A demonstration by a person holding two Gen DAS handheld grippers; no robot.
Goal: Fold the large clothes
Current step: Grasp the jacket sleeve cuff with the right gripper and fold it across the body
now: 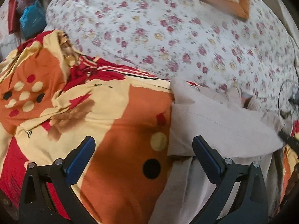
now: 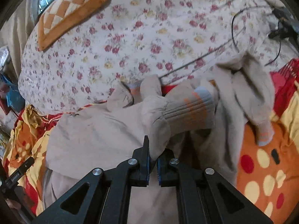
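While the left claw (image 1: 143, 145) gapes empty, the right claw (image 2: 153, 160) pinches the beige garment (image 2: 104, 130).

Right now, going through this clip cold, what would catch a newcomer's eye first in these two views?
Probably the beige sweatshirt, its striped cuff folded across the middle, with the right gripper shut on a pinch of its fabric. Next, the loud orange, red and yellow bedsheet under it, over which the left gripper hovers open. Behind both lies a floral quilt with an orange checkered cushion.
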